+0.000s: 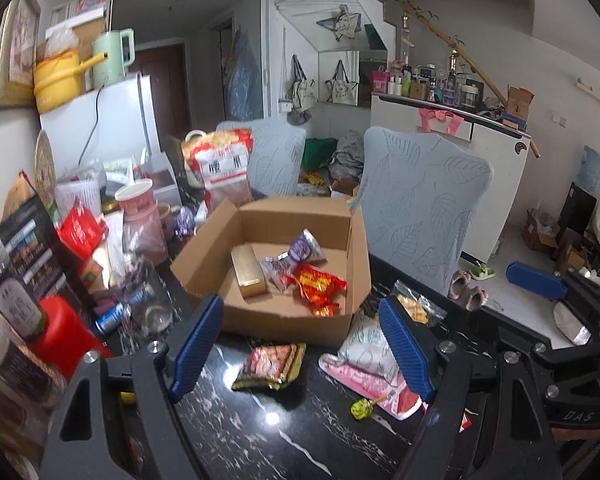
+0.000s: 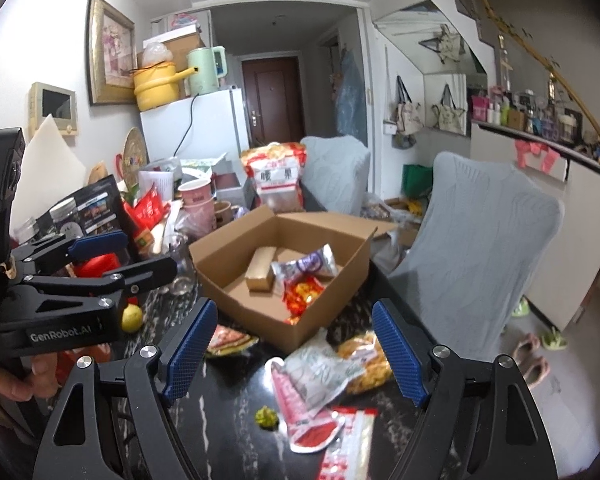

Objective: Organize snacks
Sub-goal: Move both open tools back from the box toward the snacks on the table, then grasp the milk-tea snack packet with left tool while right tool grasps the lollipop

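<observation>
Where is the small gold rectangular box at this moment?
The small gold rectangular box lies inside the open cardboard box, at its left side in both views, just left of the purple-and-silver snack packet.

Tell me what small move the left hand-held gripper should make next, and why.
Probably lower the left hand-held gripper onto the snack packet lying on the dark table just in front of the cardboard box. Its jaws stand open and empty, the packet lies between them, and the box already holds a few snacks, so this one likely goes in next.
</observation>
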`<action>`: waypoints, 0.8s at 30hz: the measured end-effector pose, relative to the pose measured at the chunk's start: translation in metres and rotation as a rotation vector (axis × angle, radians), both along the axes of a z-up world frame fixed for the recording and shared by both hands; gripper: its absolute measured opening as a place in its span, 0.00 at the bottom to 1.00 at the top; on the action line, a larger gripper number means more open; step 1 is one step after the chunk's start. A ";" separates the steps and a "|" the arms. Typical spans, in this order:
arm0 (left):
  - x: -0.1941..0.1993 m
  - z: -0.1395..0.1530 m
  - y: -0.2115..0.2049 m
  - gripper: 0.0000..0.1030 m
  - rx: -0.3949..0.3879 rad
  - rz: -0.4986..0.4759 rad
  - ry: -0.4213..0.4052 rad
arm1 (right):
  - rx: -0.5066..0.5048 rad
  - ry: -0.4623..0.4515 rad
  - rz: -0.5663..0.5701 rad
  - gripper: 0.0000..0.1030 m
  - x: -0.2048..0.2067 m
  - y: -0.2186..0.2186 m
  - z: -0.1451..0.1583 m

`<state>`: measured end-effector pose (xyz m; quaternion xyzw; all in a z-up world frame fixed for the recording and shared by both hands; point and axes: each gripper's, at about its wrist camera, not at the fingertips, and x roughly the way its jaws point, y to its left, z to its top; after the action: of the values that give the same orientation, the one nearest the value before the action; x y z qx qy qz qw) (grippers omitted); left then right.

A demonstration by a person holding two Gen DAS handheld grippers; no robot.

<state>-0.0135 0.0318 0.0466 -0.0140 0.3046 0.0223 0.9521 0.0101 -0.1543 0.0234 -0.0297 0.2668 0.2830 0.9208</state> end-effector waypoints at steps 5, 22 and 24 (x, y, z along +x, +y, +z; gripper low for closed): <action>-0.003 -0.019 0.004 0.77 -0.012 0.009 0.044 | -0.002 0.047 0.021 0.78 -0.002 0.000 -0.022; 0.011 -0.082 0.010 0.77 -0.012 -0.014 0.162 | -0.072 0.222 0.064 0.74 0.006 0.021 -0.105; 0.014 -0.090 0.012 0.77 -0.010 -0.014 0.174 | -0.078 0.239 0.071 0.74 0.010 0.025 -0.113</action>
<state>0.0002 0.0440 -0.0433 -0.0149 0.3862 0.0153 0.9222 0.0199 -0.1293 -0.0891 -0.0412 0.3844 0.3064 0.8699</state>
